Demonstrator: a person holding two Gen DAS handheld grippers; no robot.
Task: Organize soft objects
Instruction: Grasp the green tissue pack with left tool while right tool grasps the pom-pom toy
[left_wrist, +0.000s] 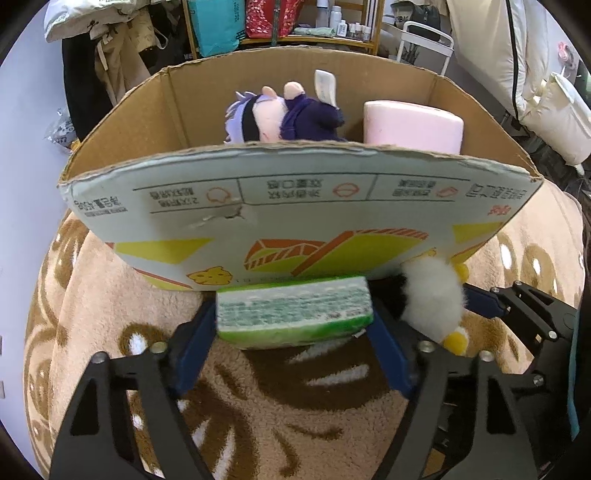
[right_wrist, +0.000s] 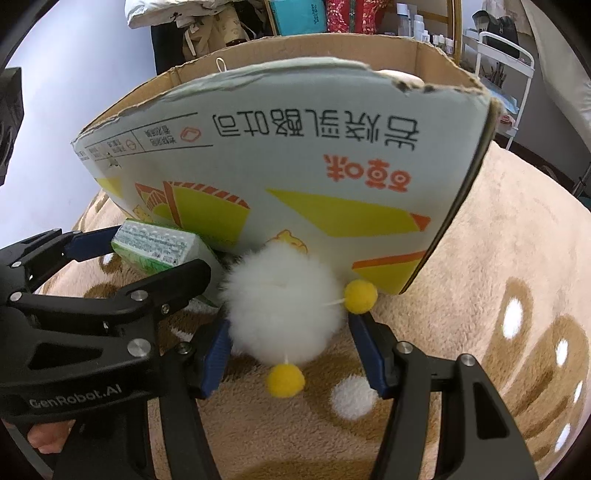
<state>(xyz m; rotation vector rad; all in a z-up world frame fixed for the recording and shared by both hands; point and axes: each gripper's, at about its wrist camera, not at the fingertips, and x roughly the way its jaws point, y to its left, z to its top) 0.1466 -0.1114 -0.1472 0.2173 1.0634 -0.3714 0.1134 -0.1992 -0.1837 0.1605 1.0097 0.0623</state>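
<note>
on the rug (left_wrist: 92, 314), left tool (left_wrist: 295, 325) clamps tissue pack (left_wrist: 293, 308) lying crosswise.

Item count:

- Cardboard box (left_wrist: 295, 206): one.
- Plush doll (left_wrist: 280, 114) inside the box: one.
- Pink foam block (left_wrist: 413, 127) inside the box: one.
- Green-and-white tissue pack (left_wrist: 293, 312): one.
- White fluffy plush toy (right_wrist: 284, 314): one, with two yellow pom-poms (right_wrist: 360, 291) visible in the right wrist view.
- Hand-held gripper: two, the left (left_wrist: 295, 332) and the right (right_wrist: 288, 339).
- Patterned plush rug (right_wrist: 480, 314): one.
</note>
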